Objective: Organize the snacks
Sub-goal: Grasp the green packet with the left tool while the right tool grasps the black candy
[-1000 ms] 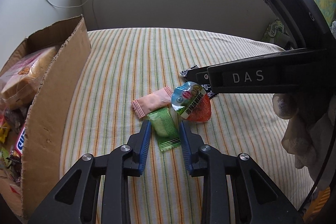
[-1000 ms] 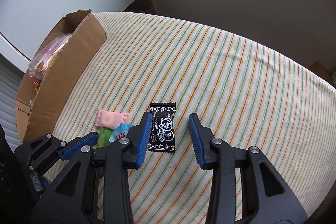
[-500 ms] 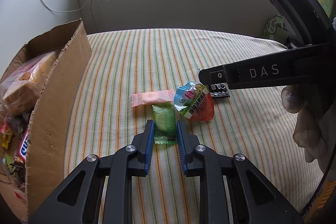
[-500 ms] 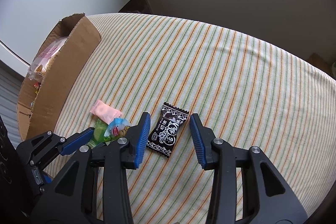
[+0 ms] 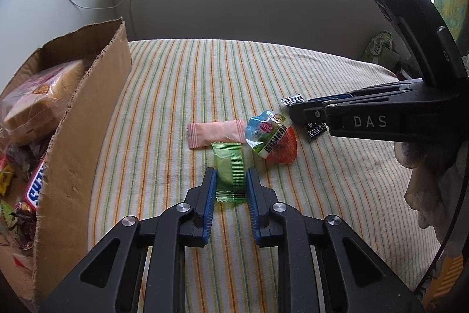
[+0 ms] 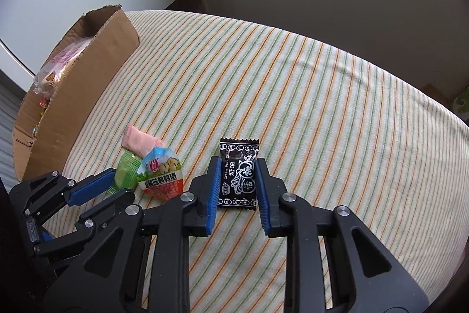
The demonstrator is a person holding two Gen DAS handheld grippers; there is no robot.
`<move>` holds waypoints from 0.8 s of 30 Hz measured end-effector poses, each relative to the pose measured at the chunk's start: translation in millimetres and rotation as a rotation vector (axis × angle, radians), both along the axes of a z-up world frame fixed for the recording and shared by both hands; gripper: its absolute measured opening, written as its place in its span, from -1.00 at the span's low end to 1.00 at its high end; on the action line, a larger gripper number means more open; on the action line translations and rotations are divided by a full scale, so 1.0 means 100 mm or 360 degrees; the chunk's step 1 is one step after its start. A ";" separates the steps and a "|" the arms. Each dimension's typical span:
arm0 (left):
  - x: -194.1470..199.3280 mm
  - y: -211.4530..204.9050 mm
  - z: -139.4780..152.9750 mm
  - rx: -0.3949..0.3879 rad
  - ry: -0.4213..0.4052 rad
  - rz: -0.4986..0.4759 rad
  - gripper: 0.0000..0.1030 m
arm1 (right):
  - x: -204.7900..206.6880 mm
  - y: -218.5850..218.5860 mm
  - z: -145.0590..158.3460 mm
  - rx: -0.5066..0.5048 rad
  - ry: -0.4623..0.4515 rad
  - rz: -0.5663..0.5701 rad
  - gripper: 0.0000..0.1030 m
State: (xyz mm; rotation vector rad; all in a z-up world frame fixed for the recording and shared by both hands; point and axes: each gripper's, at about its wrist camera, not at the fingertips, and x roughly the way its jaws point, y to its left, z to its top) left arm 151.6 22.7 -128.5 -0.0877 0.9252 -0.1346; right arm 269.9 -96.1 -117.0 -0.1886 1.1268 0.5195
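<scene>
Striped cloth (image 5: 181, 96) in orange, green and cream covers the surface you are working on, and four loose snacks lie on it in a tight cluster. Taking the cardboard box (image 5: 85, 119) as your landmark, it stands at the far left, already holding a bagged loaf of bread (image 5: 44, 99) and several wrapped bars. To the right of the box, well apart from it, lies one pink wrapper (image 5: 216, 133), flat and crimped at both ends. Just nearer you than the pink one, and touching it, is one green wrapper (image 5: 230, 170), translucent, with a pale round sweet showing inside; your left gripper (image 5: 229, 179) has its blue pads (image 5: 209, 195) closed in on either side of this wrapper, pressing its edges. Farther right from the box sits one teardrop-shaped pouch (image 5: 271, 137), blue on top and red beneath, printed with Chinese characters and touching the pink wrapper's end. Farthest right from the box is one black wrapper (image 6: 239, 176) with white lettering reading "Cream Plum", and your right gripper (image 6: 237, 175) has its two fingers pinched against this wrapper's long sides while it rests on the cloth.
</scene>
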 end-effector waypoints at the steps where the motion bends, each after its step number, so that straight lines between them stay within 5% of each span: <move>1: -0.02 0.01 0.01 -0.0005 -0.0002 0.0001 -0.63 | -0.02 -0.02 0.00 0.0012 -0.0002 -0.0003 -0.54; 14: -0.29 0.04 0.30 -0.0081 -0.0112 0.0028 -0.64 | -0.35 -0.29 0.38 0.0151 -0.0098 -0.0017 -0.54; 24: -0.53 0.36 0.59 -0.0105 -0.0234 0.0110 -0.64 | -0.61 -0.05 0.74 0.0211 -0.0191 0.0061 -0.54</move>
